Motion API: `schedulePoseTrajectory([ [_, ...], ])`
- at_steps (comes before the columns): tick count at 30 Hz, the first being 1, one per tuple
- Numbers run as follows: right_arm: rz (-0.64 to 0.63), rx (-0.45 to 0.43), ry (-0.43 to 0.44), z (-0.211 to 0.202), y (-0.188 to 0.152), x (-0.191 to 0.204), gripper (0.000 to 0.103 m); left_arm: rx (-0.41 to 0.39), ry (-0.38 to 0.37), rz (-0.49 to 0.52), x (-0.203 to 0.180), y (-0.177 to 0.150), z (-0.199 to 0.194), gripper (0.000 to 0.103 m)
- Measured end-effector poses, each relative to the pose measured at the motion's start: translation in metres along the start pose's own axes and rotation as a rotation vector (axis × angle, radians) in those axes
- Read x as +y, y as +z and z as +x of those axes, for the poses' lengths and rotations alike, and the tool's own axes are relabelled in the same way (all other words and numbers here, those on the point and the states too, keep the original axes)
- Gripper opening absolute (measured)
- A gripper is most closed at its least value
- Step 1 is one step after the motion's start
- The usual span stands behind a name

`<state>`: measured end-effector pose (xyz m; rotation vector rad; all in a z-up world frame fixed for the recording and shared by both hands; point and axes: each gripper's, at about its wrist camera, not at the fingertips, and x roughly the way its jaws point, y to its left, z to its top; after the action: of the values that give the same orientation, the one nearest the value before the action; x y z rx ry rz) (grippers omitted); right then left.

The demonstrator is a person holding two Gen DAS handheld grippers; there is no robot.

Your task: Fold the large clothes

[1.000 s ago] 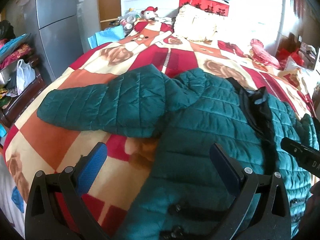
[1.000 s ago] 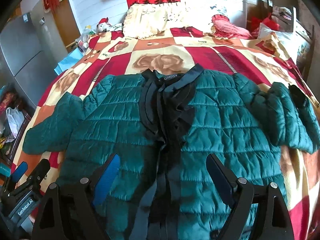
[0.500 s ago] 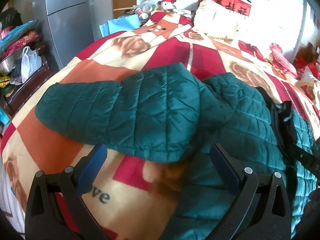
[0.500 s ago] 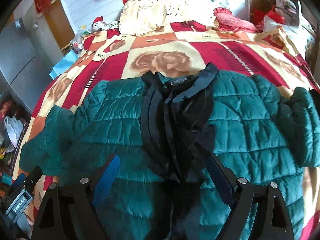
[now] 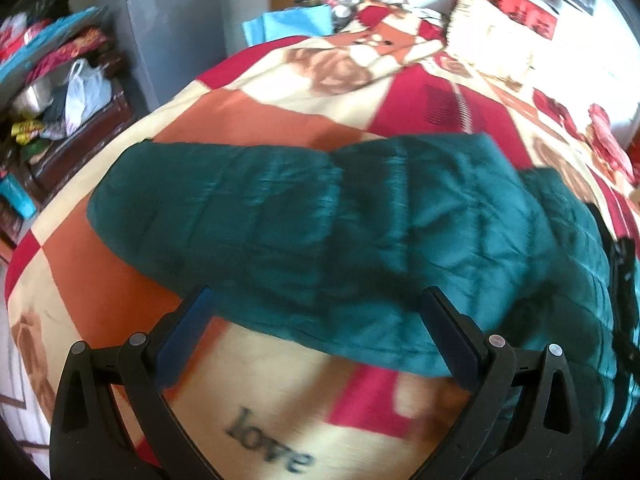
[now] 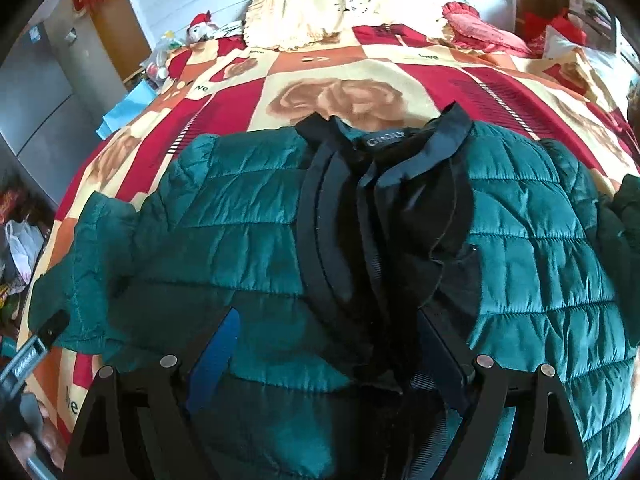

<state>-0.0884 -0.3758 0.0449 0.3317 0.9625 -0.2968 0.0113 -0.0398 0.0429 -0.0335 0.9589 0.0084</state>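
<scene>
A teal quilted jacket (image 6: 248,216) with a black collar and placket (image 6: 384,184) lies spread flat on the bed, collar towards the pillows. Its left sleeve (image 5: 280,208) stretches out sideways over the blanket. My left gripper (image 5: 320,320) is open just in front of that sleeve's near edge, nothing between its fingers. My right gripper (image 6: 328,344) is open low over the jacket's chest, straddling the black placket. The left gripper's body (image 6: 32,352) shows at the left edge of the right wrist view, held by a hand.
The bed carries a red, orange and cream blanket (image 5: 304,412) with rose prints. Pillows (image 6: 304,8) and a pink cushion (image 6: 480,28) lie at the head. A grey wardrobe (image 5: 172,20) and a cluttered wooden shelf with bags (image 5: 76,96) stand left of the bed.
My left gripper has swung left and closer to the sleeve, which now fills the view. My right gripper has moved forward and lower over the jacket's chest. Both stayed open.
</scene>
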Motion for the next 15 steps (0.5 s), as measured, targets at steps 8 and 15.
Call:
schedulePoseTrajectory([
  [8,-0.032,0.004,0.015,-0.002,-0.005,0.01,0.086,-0.021,0.137,-0.185,0.086,0.024,0.021,0.102],
  [15,-0.031,0.01,0.013,-0.002,-0.005,0.01,0.086,-0.012,0.194,-0.315,0.141,0.039,0.048,0.102],
])
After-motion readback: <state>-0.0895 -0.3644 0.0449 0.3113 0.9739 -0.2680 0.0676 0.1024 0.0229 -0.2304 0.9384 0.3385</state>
